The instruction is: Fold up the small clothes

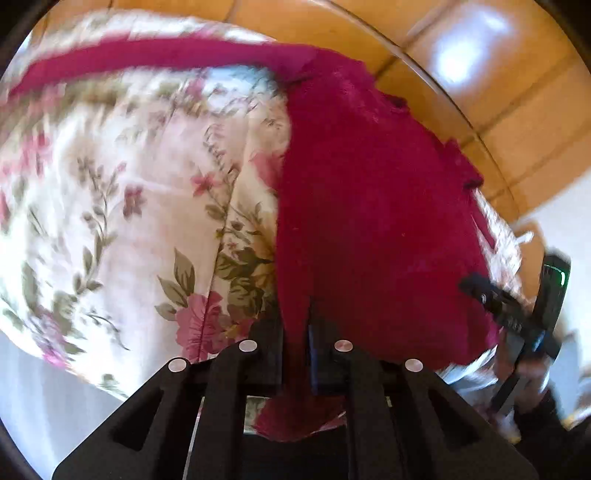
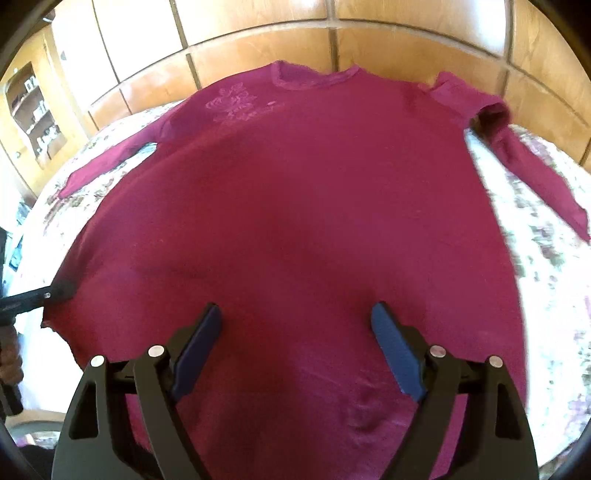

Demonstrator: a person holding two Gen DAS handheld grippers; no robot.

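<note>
A magenta long-sleeved top (image 2: 295, 184) lies spread flat on a floral bedspread (image 2: 546, 295), neckline at the far side and sleeves out to both sides. My left gripper (image 1: 295, 343) is shut on the top (image 1: 369, 221), with a fold of fabric pinched between its pads. In the right wrist view the left gripper (image 2: 55, 291) grips the garment's near left edge. My right gripper (image 2: 297, 314) hovers open over the lower middle of the top, its blue pads wide apart with nothing between them. One of its fingers (image 1: 487, 295) shows at the right of the left wrist view.
Wooden panelling (image 2: 258, 33) runs behind the bed. A shelf unit (image 2: 33, 107) stands at the far left. The right sleeve (image 2: 535, 173) lies bent over the bedspread (image 1: 129, 203). A hand (image 2: 9, 358) holds the left gripper's handle at the left edge.
</note>
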